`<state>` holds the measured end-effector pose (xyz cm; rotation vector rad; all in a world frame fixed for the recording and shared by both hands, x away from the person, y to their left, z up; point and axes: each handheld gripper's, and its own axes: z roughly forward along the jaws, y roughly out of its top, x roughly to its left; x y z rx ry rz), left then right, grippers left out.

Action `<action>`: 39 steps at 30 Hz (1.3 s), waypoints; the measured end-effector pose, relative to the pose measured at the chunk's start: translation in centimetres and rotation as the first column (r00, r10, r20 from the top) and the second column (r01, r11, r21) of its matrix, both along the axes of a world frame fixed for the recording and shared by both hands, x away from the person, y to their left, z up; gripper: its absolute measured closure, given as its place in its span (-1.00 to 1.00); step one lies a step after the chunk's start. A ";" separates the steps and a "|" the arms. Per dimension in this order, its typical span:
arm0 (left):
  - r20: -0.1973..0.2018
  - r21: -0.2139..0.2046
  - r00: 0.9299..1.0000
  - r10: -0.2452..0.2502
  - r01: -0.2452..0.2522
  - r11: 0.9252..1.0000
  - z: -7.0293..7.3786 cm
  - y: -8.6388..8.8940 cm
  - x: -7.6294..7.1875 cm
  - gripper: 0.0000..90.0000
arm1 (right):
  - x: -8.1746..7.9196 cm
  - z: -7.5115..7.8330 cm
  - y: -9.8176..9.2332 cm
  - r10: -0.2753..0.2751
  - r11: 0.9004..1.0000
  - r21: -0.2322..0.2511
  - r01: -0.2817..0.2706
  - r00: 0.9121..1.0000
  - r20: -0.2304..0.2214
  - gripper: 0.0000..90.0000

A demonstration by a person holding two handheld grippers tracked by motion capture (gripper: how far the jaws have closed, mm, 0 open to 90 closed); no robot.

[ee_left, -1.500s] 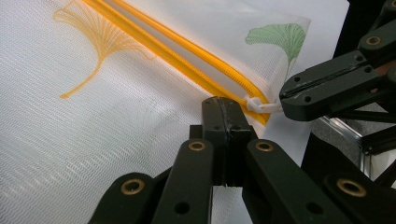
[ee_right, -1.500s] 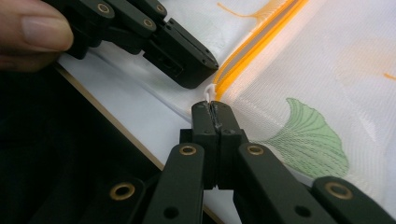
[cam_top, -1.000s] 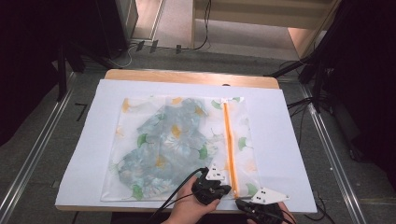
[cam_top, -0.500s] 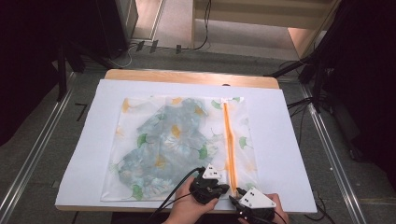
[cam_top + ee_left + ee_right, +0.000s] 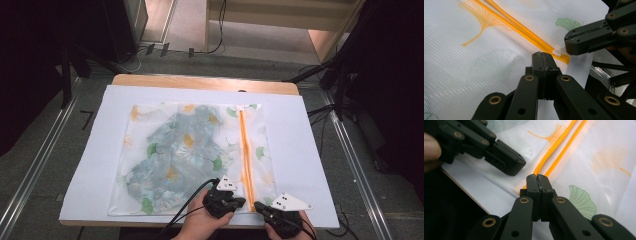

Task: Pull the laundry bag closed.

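Mesh laundry bag point(image 5: 192, 155), light and floppy, lies flat on worktop point(image 5: 310, 150); both claws point(image 5: 543, 57) point(image 5: 537, 178) pinched together at its orange zipper point(image 5: 246, 155), likely the firmest hold.

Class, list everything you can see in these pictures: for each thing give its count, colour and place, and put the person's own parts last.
Mesh bag: one, see-through white with green and orange leaf prints, flat in the middle of the sheet.
Zip: one, orange, running along the bag's right part, from far edge to near edge.
Cloth: one, pale blue with a floral print, crumpled inside the bag.
Sheet: one, white, covering the table.
Table: one, light wood, far edge showing.
Left claw: one, black, shut, at the zip's near end.
Right claw: one, black, shut, beside it at the zip's near end.
Hands: two, at the bottom edge.
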<state>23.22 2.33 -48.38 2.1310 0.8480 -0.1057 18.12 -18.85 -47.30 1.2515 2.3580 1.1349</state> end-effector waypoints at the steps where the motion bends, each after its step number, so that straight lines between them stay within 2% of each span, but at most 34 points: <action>1: 0.001 0.002 1.000 0.001 -0.001 1.000 0.0 0.0 0.0 1.00 | 0.1 0.0 0.0 -0.005 1.000 0.010 0.005 1.000 -0.005 1.00; 6: 0.012 0.003 1.000 0.001 -0.001 1.000 0.0 -0.1 -0.1 1.00 | 0.3 0.3 0.0 -0.024 0.999 0.042 0.024 1.000 -0.009 1.00; 11: 0.023 -0.003 1.000 -0.016 0.016 1.000 0.0 -0.2 -0.4 1.00 | 0.4 0.1 -0.1 -0.021 0.998 0.055 0.024 0.999 -0.041 1.00; 14: 0.076 0.023 0.994 -0.074 0.072 0.997 0.1 -0.8 -1.3 0.99 | 0.5 0.1 0.0 -0.019 0.998 0.054 0.022 0.998 -0.052 1.00; 16: 0.094 0.033 0.992 -0.079 0.076 0.997 0.1 -1.1 -1.7 1.00 | 0.6 0.1 0.1 -0.016 0.998 0.053 0.019 0.998 -0.064 1.00; 19: 0.066 0.016 0.995 -0.077 0.076 0.997 -0.1 -1.1 -1.3 1.00 | 0.8 0.2 0.4 -0.019 0.999 0.047 0.023 0.996 -0.086 1.00; 20: 0.054 0.024 0.995 -0.085 0.084 0.996 0.0 -1.0 -1.1 1.00 | 1.0 0.3 0.7 -0.028 0.999 0.028 0.030 0.995 -0.091 1.00; 21: 0.044 0.010 0.996 -0.084 0.083 0.996 -0.1 -1.0 -1.1 1.00 | 1.1 0.5 0.9 -0.028 0.999 0.022 0.030 0.995 -0.095 1.00; 23: 0.053 0.021 0.995 -0.087 0.086 0.996 -0.1 -1.0 -1.2 1.00 | 1.5 0.8 1.3 -0.024 1.000 -0.008 0.023 0.996 -0.090 1.00; 25: 0.074 0.024 0.994 -0.081 0.080 0.997 -0.1 -1.1 -1.4 1.00 | 2.2 1.0 1.4 -0.014 1.000 -0.008 0.014 0.995 -0.104 1.00; 28: 0.061 0.016 0.995 -0.077 0.076 0.997 -0.1 -1.1 -1.3 1.00 | 3.3 1.1 1.2 -0.018 1.000 0.009 0.019 0.993 -0.114 1.00; 31: 0.056 0.017 0.995 -0.077 0.077 0.997 -0.1 -1.0 -1.3 1.00 | 4.3 1.3 1.5 -0.014 1.000 -0.017 0.013 0.995 -0.102 1.00; 36: 0.042 0.004 0.997 -0.071 0.071 0.997 -0.2 -1.0 -1.2 1.00 | 7.6 1.7 1.5 -0.024 0.999 -0.024 0.023 0.997 -0.072 1.00; 39: 0.033 0.005 0.997 -0.074 0.074 0.997 -0.1 -1.0 -1.1 1.00 | 10.6 1.8 1.4 -0.045 0.999 -0.014 0.045 0.997 -0.064 1.00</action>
